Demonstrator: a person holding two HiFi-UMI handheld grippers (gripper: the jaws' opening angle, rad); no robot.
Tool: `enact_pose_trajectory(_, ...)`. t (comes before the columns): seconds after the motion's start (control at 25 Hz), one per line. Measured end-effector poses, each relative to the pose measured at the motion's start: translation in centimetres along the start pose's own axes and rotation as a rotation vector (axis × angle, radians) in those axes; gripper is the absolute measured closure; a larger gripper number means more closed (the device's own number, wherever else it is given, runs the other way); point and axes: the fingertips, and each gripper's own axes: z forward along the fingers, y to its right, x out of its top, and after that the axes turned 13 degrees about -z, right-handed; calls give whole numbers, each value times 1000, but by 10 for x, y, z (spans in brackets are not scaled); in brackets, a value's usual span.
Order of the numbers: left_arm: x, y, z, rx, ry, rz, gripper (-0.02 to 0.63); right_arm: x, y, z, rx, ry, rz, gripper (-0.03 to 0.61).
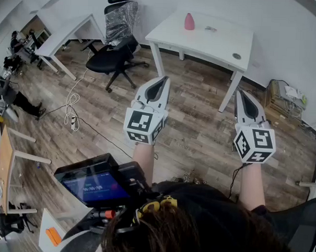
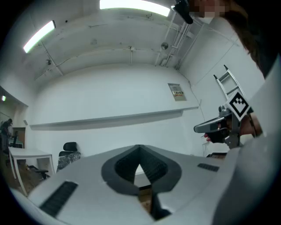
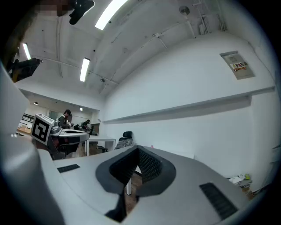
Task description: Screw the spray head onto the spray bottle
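Observation:
A pink spray bottle [image 1: 189,22] stands on the far white table [image 1: 224,45], and a small pale object [image 1: 210,29], perhaps the spray head, lies just right of it. Both grippers are held up over the wooden floor, well short of the table. My left gripper [image 1: 161,80] is shut with nothing in it, and so is my right gripper [image 1: 242,93]. In the left gripper view the jaws [image 2: 139,150] meet against a white wall, with the right gripper [image 2: 219,125] off to the side. The right gripper view shows its own closed jaws [image 3: 137,151] and the left gripper [image 3: 48,129].
A black office chair [image 1: 111,55] and a plastic-wrapped chair [image 1: 121,17] stand left of the table, beside another white desk [image 1: 65,32]. Cables [image 1: 71,111] trail on the floor. A crate of clutter [image 1: 284,99] sits at the right wall. A screen device [image 1: 92,185] is on the person's chest.

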Motion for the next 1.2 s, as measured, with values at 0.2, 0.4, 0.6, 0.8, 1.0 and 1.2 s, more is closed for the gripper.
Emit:
enact_pose_trajectory(0.2,-3,3,3,-28,-17,30,612,1,-5,4,2,-6,1,571)
enact_pose_trajectory(0.4,-7,1,5,-44,-23,25,612,-1,-8,9,2,-11,2,571)
enact_pose_trajectory(0.6,-22,-8,2,-52,-42,4,612,-8,-15,16,6,-20,10,571)
enact_pose_trajectory(0.8,-25,-13,6,-63,-44,-13,612,-8,-14,24,-3,-10,41,571)
enact_pose_trajectory(1.0,-26,-20,12,-88,-52,-9,612,-6,-13,34,-41,8,57,571)
enact_pose_trajectory(1.2,-36,-30,16,-91,-75,-33,612,-11,-15,41,-65,-10,73,571)
